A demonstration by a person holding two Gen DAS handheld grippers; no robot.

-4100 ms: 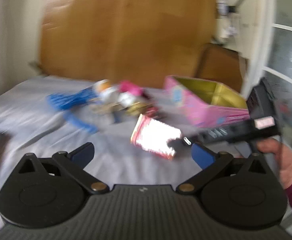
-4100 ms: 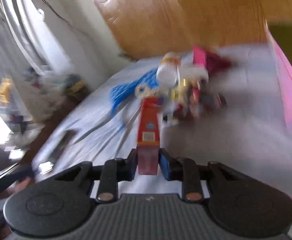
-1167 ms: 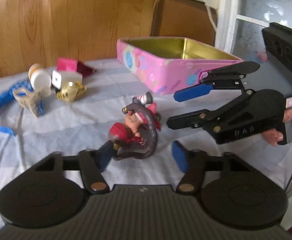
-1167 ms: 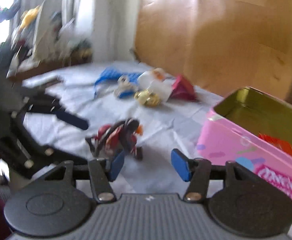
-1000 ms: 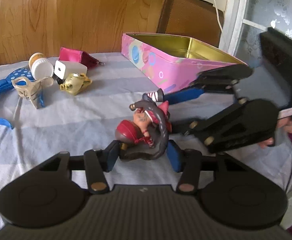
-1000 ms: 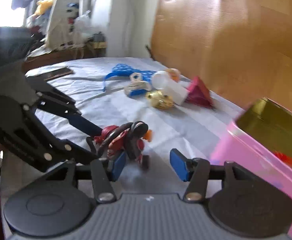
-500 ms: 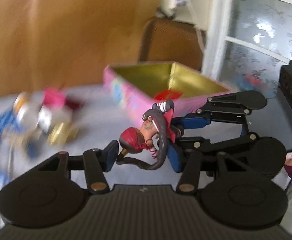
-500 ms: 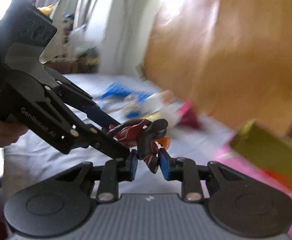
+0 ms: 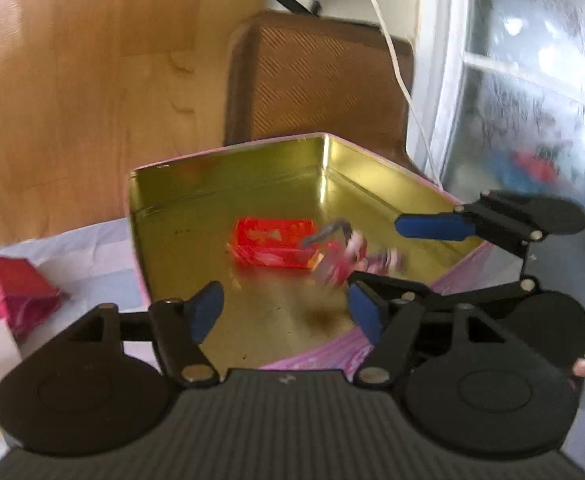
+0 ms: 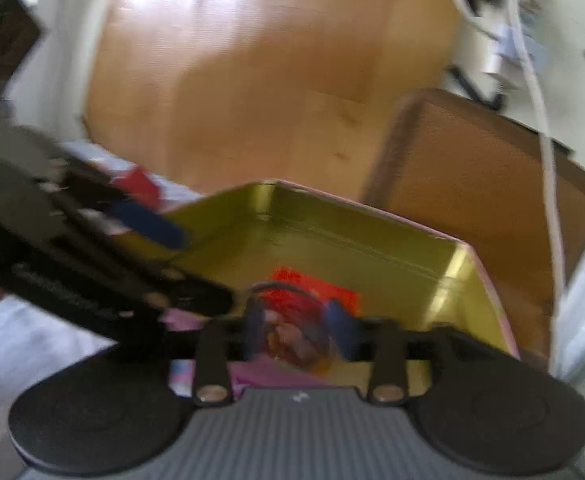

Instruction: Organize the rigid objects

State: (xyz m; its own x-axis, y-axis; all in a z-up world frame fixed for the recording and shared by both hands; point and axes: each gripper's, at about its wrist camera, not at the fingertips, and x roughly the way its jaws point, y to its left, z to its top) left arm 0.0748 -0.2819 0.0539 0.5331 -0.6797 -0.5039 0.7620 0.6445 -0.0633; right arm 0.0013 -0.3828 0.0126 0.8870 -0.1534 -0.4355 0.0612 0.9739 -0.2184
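Looking along the left gripper (image 9: 286, 312), its blue pads stand wide apart and empty over the near wall of the pink tin (image 9: 172, 216), where a blurred figurine (image 9: 344, 256) lies or hangs beside a red packet (image 9: 272, 240), its long axis too smeared to read, while the right gripper (image 9: 384, 268) also gapes. Seen from the right wrist, the right gripper (image 10: 296, 332) has its pads spread around the blurred figurine (image 10: 288, 320); whether they grip it I cannot tell.

Both tools look alike: the left gripper (image 9: 286, 310) and the right gripper (image 10: 296, 330) have black linkage arms, blue fingertip pads (image 9: 206, 312), brass-coloured pivot screws (image 9: 370, 376), round black discs and a ribbed grey body with a small white mark.
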